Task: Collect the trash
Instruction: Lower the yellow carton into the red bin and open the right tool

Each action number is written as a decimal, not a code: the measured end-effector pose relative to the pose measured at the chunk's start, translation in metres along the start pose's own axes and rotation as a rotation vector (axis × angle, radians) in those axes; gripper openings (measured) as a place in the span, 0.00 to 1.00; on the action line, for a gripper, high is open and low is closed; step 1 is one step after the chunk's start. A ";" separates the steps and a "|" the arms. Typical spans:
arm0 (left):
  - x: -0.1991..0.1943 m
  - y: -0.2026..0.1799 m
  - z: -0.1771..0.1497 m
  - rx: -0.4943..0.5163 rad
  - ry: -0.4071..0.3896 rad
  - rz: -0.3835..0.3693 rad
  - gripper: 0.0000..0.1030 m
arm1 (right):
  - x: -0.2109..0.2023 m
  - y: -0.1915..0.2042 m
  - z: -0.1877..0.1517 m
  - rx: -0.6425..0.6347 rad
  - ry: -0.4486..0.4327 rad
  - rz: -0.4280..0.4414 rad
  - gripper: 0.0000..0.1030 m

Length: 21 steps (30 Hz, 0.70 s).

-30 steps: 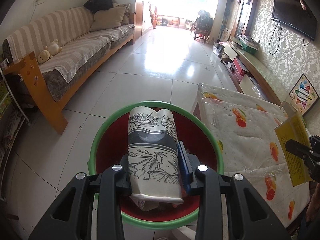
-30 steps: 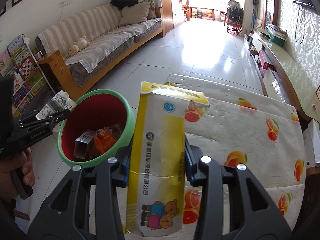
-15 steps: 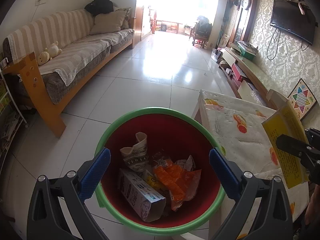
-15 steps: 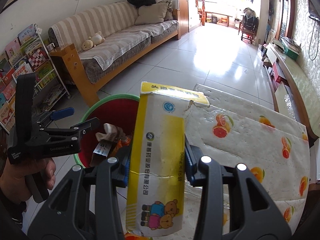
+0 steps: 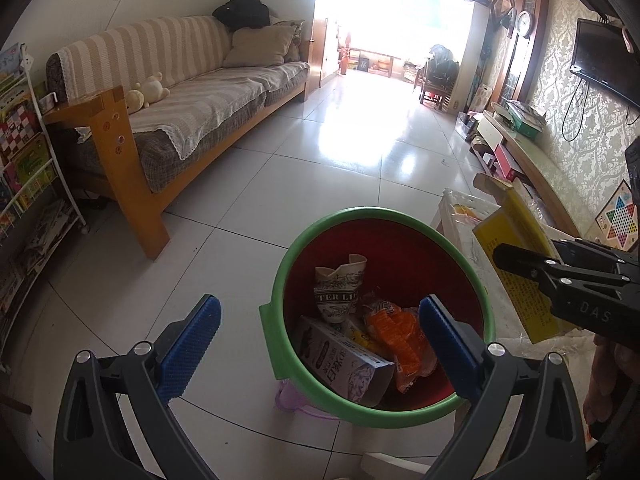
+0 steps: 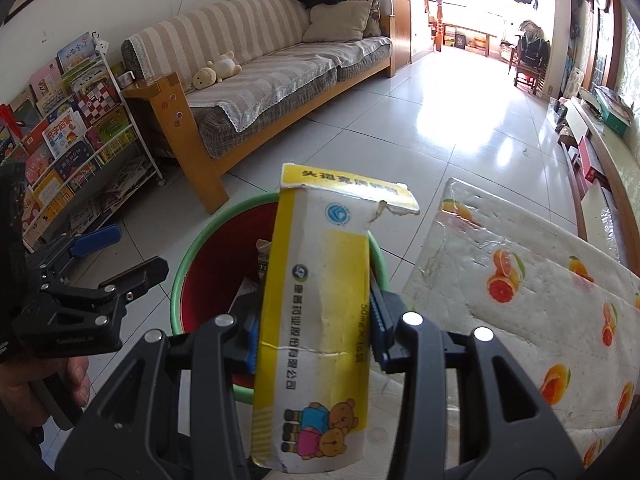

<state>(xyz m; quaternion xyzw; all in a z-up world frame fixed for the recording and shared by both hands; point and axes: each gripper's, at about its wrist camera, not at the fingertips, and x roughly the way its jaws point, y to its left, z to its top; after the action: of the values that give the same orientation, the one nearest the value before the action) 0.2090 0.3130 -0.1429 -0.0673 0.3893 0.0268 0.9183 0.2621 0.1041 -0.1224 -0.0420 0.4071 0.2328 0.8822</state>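
While the left gripper hangs with its ribbed blue pads flung wide and nothing between them, having just sprung open, the bin sits right below it: a round plastic tub, green rim, glossy red inside. In the bin lie a crumpled paper cup with black print, a flattened grey-white carton and a crinkled orange wrapper, all heaped together at the bottom. The gripper points steeply down at the bin, one pad over the tiled floor left of the rim, the other over the bin's inside.

Right of the bin, the right gripper is clenched on a box, flat yellow-and-white card, creased across the middle, its top flap torn and bent, cartoon bears printed low on its face. The pads press its two long edges and the box stands upright, its top end over the bin's rim. This gripper also tilts downward, a hand showing at the left gripper's handle in its view.

Beside the bin on the right stands the table, covered in wrinkled clear plastic over a cloth with orange slices
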 end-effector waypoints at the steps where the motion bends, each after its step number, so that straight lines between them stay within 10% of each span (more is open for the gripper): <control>1: -0.002 0.004 -0.001 -0.007 -0.002 0.002 0.92 | 0.005 0.003 0.002 -0.007 0.003 0.000 0.39; 21: -0.005 0.040 -0.025 -0.042 0.022 0.027 0.92 | 0.093 0.052 0.004 -0.068 0.109 -0.013 0.40</control>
<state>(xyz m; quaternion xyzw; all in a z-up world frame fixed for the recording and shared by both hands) 0.1841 0.3495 -0.1606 -0.0817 0.3996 0.0469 0.9118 0.2939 0.1868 -0.1820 -0.0871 0.4461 0.2379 0.8584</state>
